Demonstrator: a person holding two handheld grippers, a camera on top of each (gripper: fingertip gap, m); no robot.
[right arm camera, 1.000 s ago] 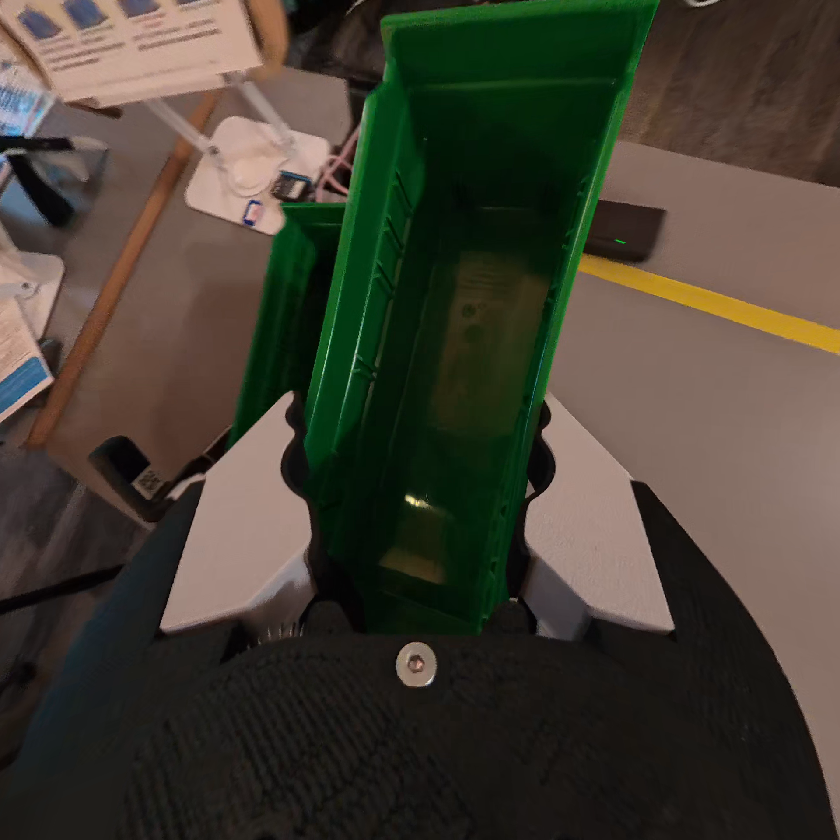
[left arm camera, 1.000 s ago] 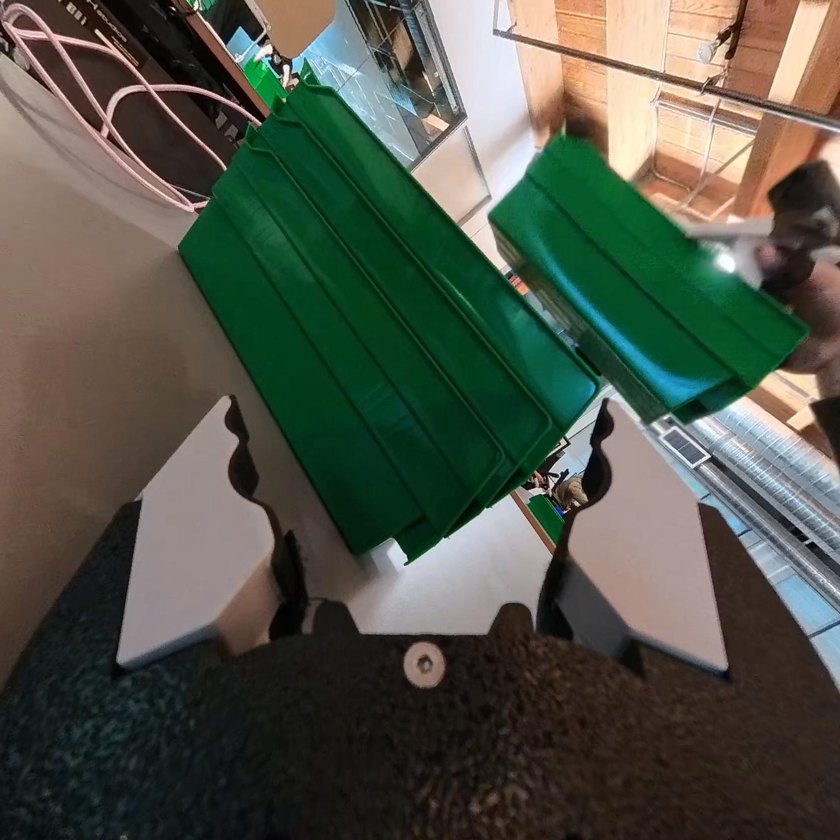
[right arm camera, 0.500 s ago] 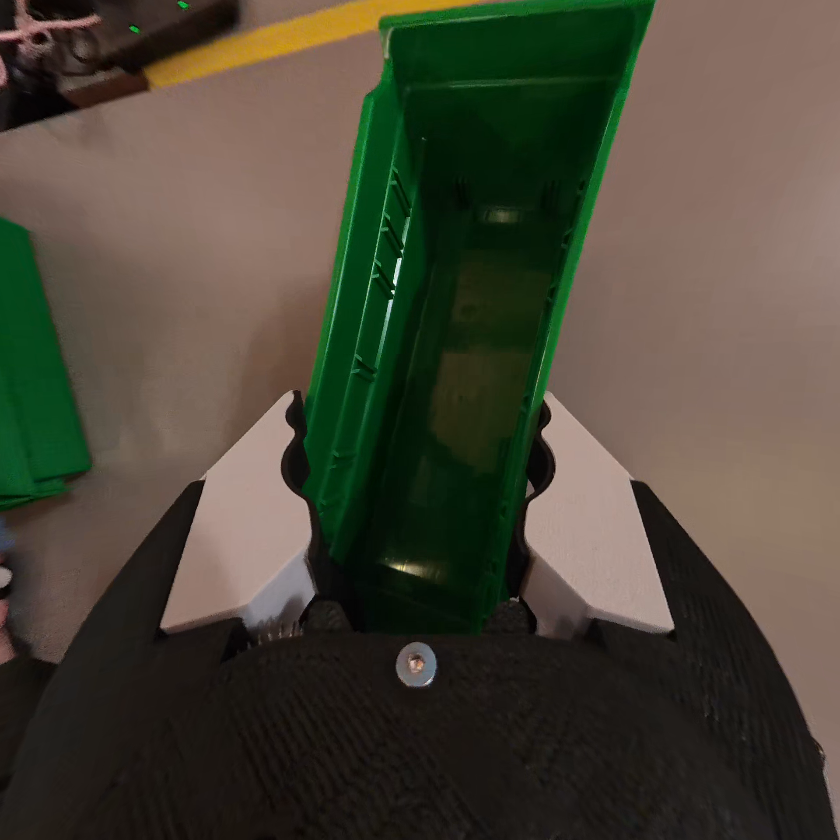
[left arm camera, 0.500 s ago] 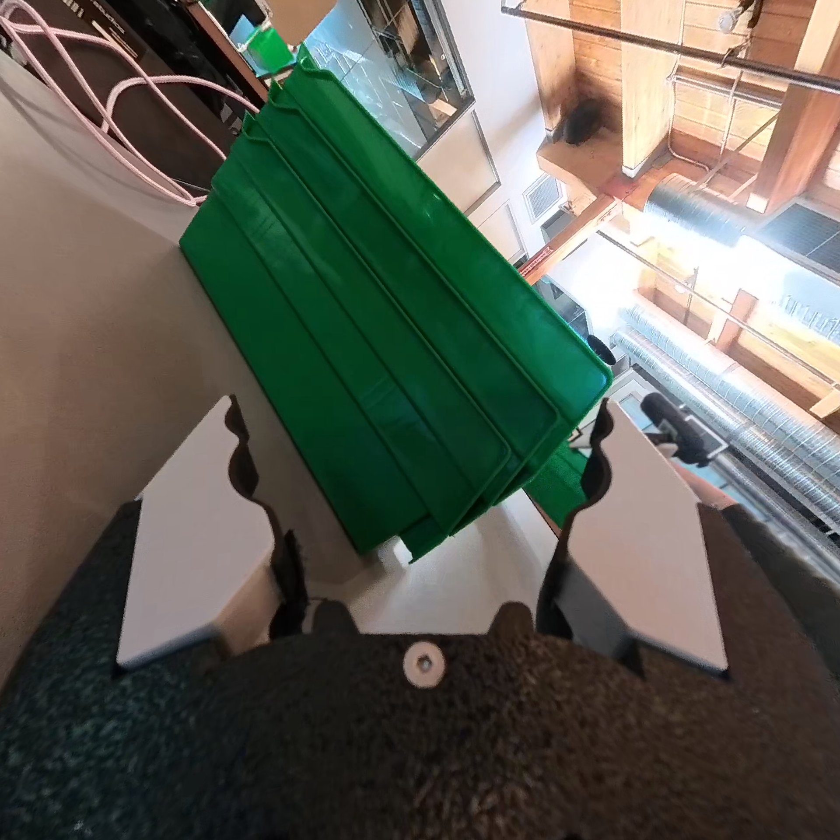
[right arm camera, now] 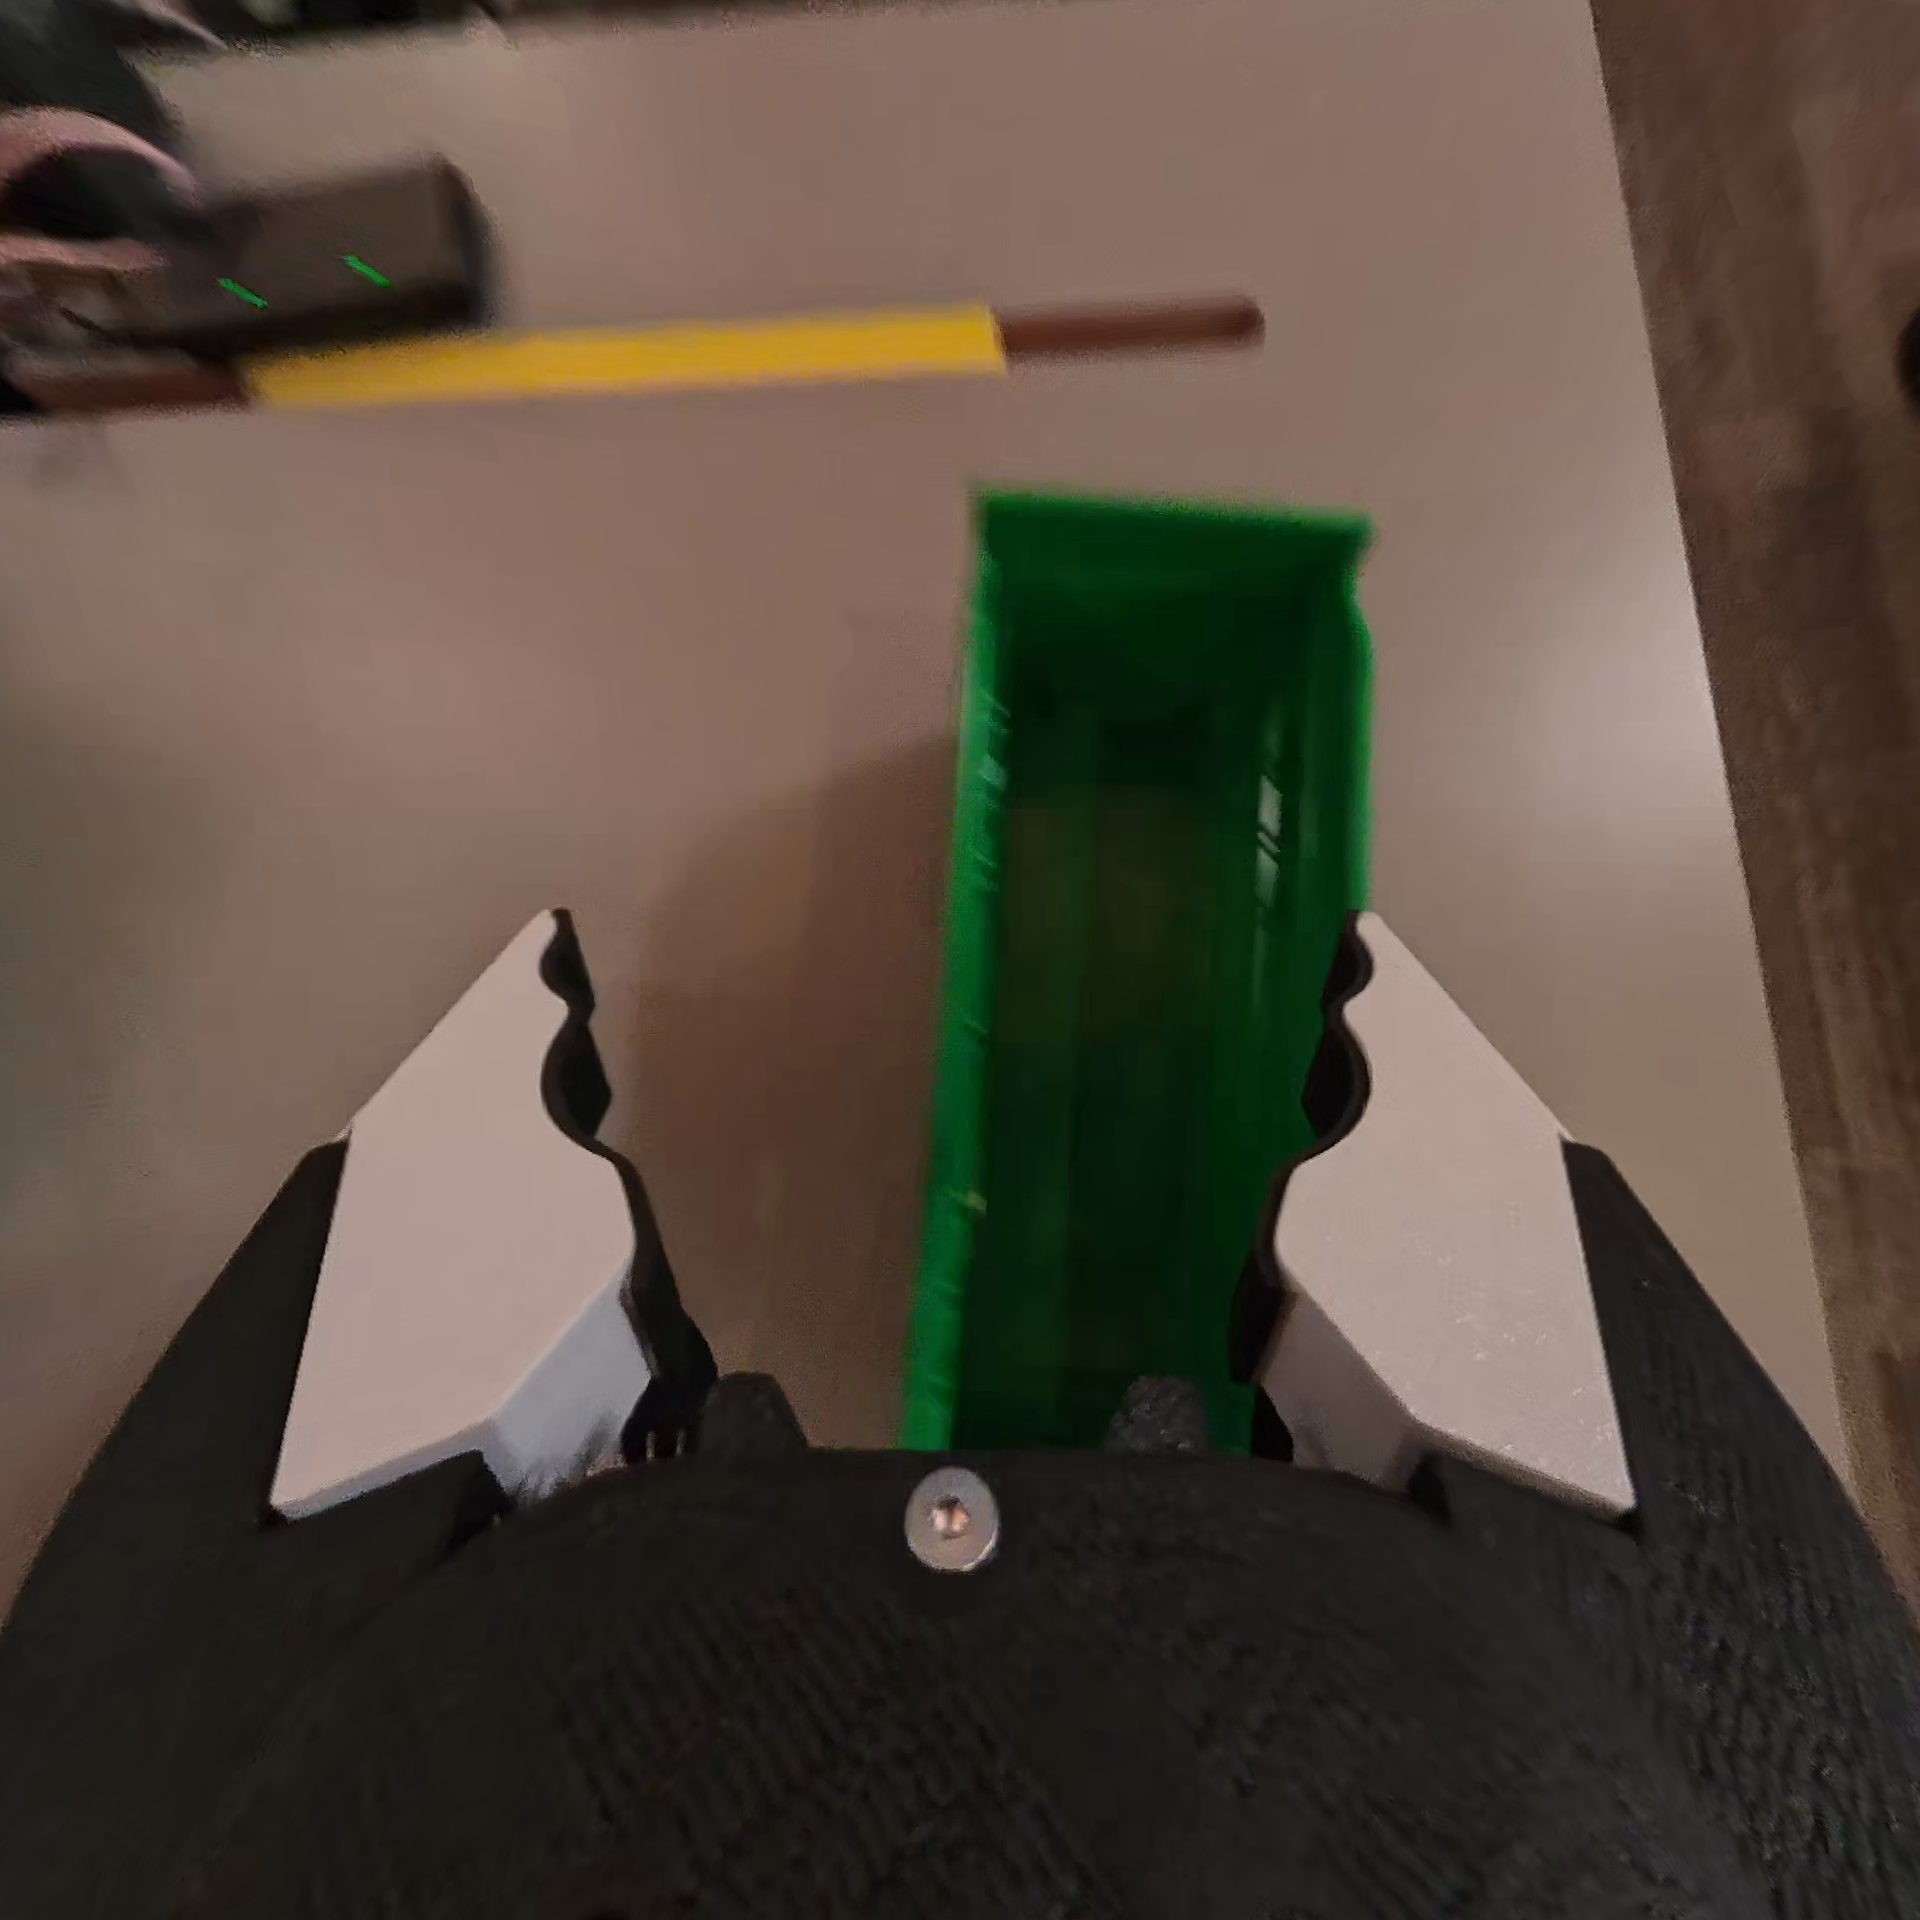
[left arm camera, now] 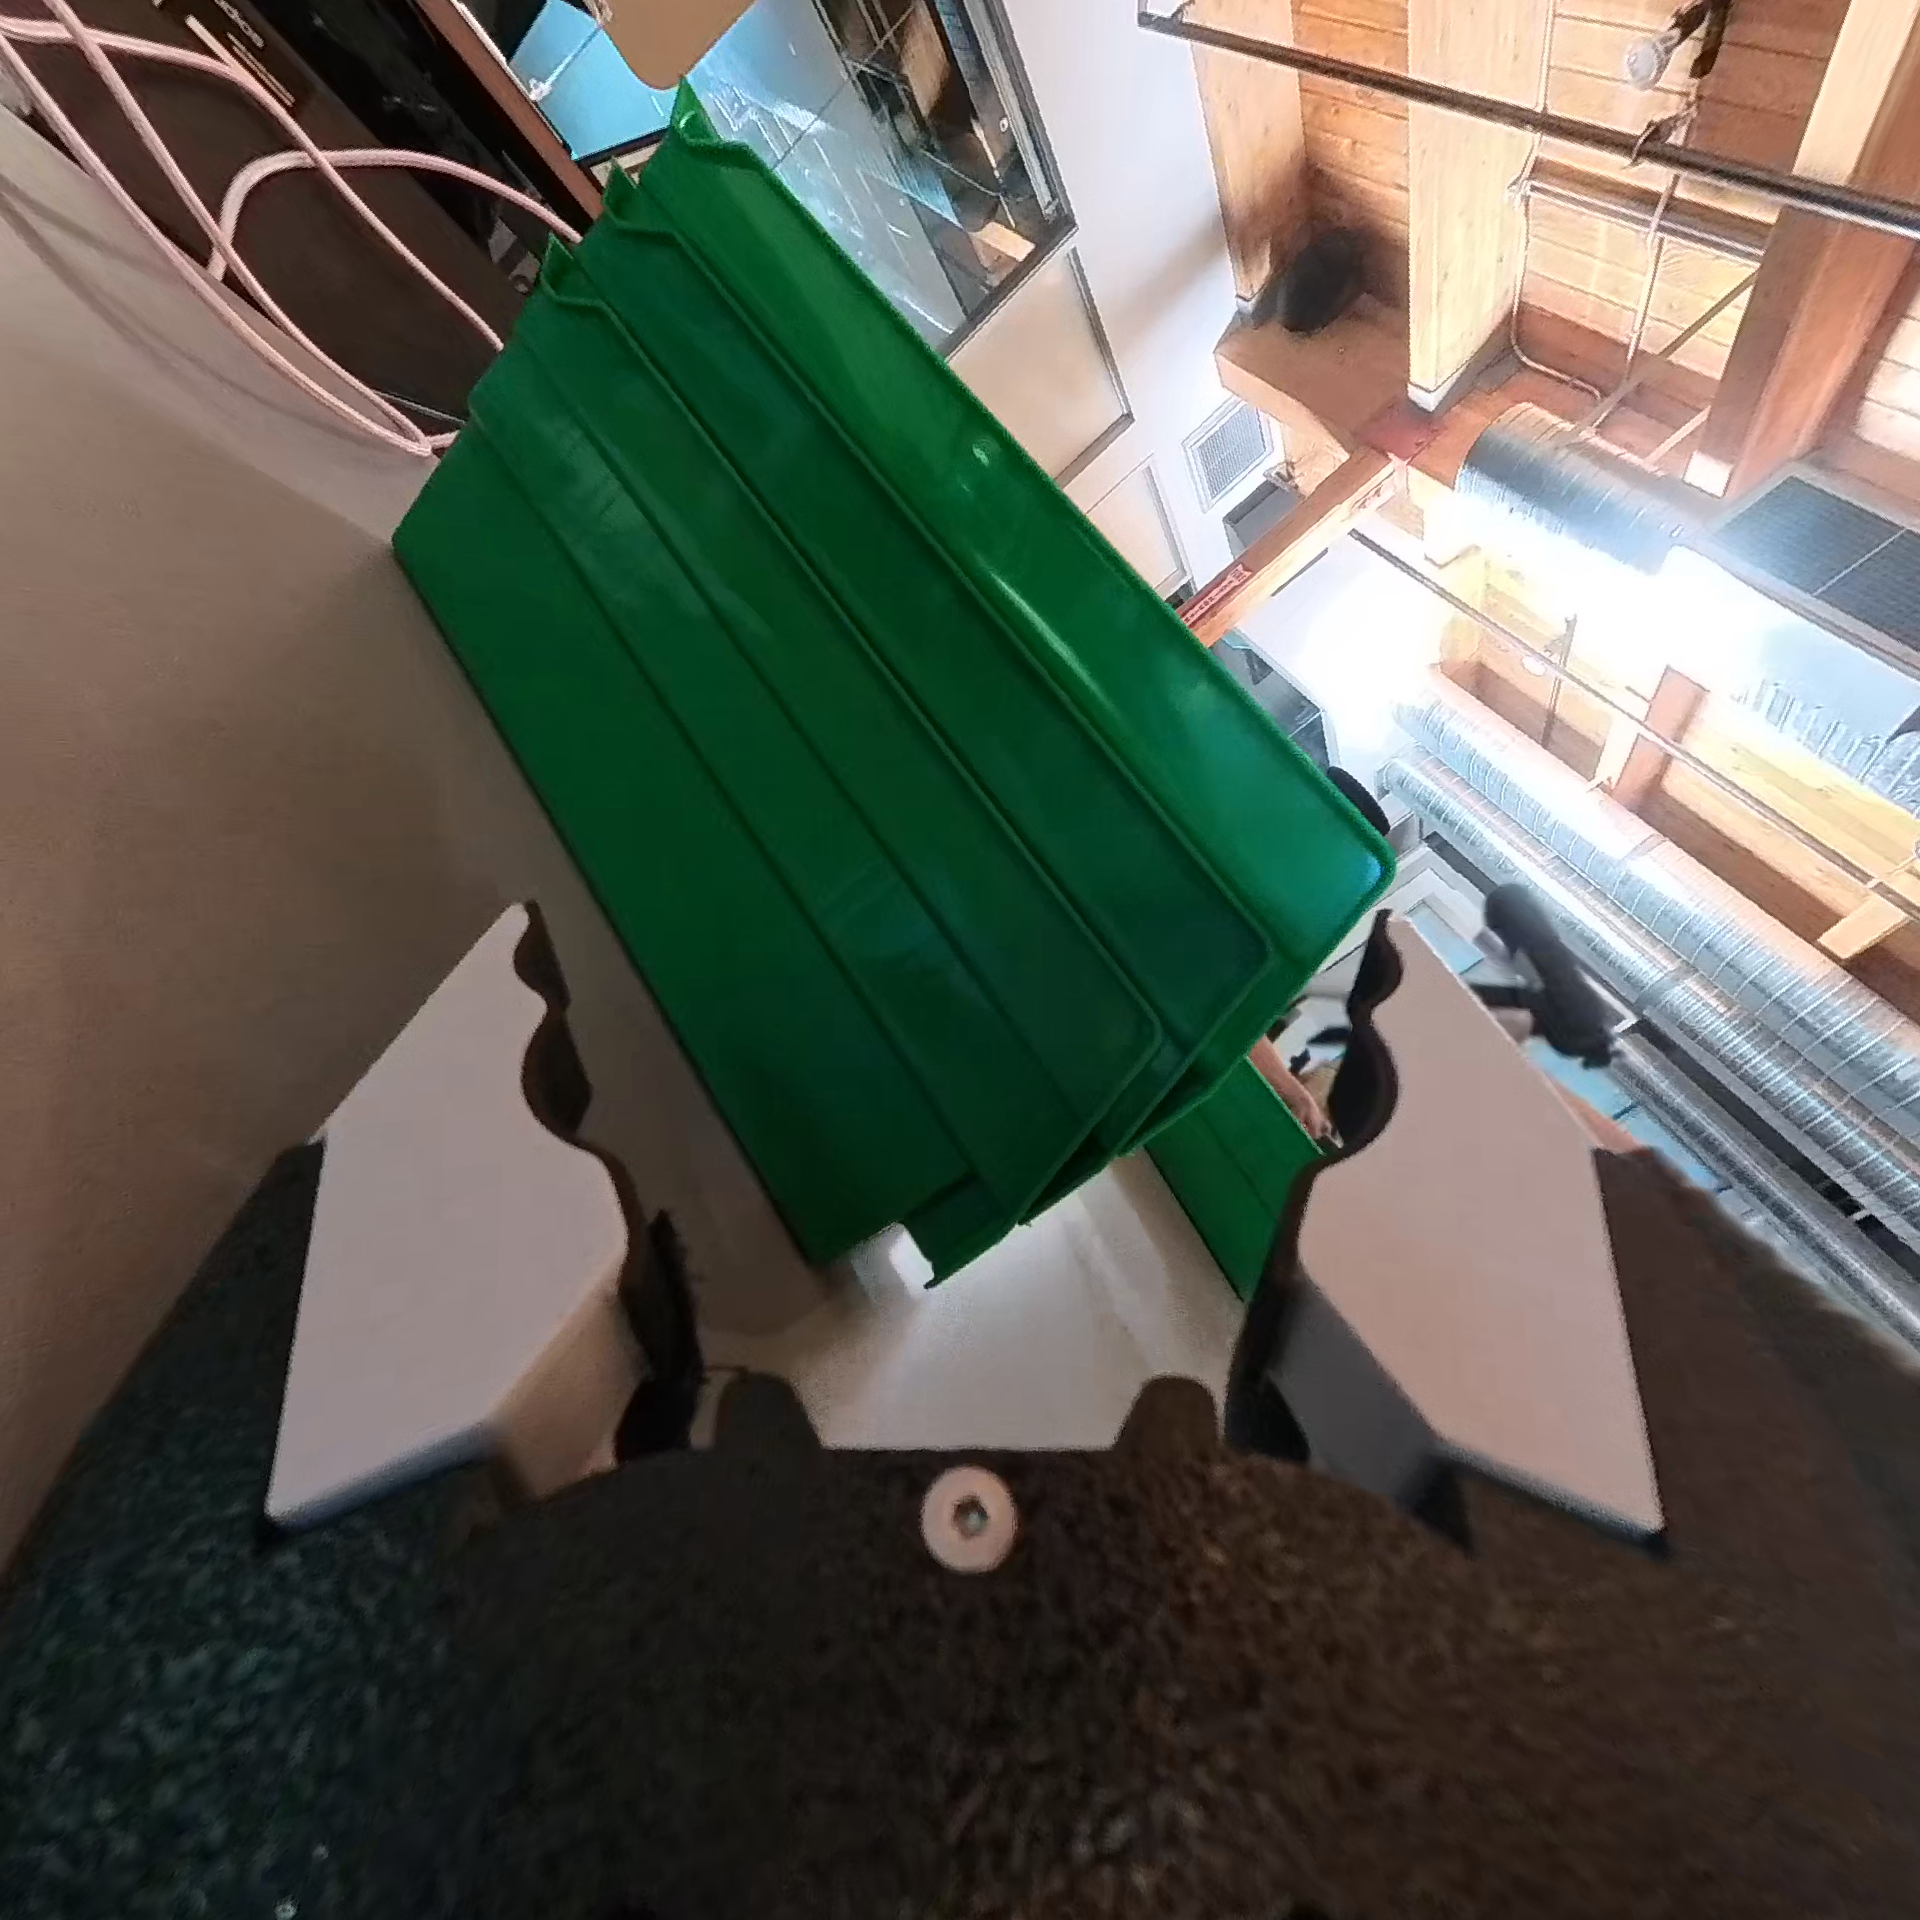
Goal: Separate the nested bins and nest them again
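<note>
A stack of nested green bins is lying on the desk just ahead of the left tongs. Three stepped side walls are showing clearly, one inside the next; a fourth may be sitting under them, but I cannot tell for sure. The walls are smooth glossy plastic, long and narrow, with thin raised rims and rounded corners. A further strip of green is peeking out beyond the stack's near end, beside the right finger.

A single bin is sitting apart on the desk, open side facing the right wrist view. It is a long narrow trough with small ribs along the inner walls; the picture is blurred.

The left tongs are standing wide open and holding nothing, the stack's near end lying between the fingers without touching them. The right tongs are also spread wide and gripping nothing; the single bin is lying close by the right finger and well clear of the left one. Both have flat pale pads with wavy black inner edges on rough black bodies.

Farther off, a yellow tape strip is crossing the matte grey desk, with a dark box beside it. Two pink cables are looping behind the stack.
</note>
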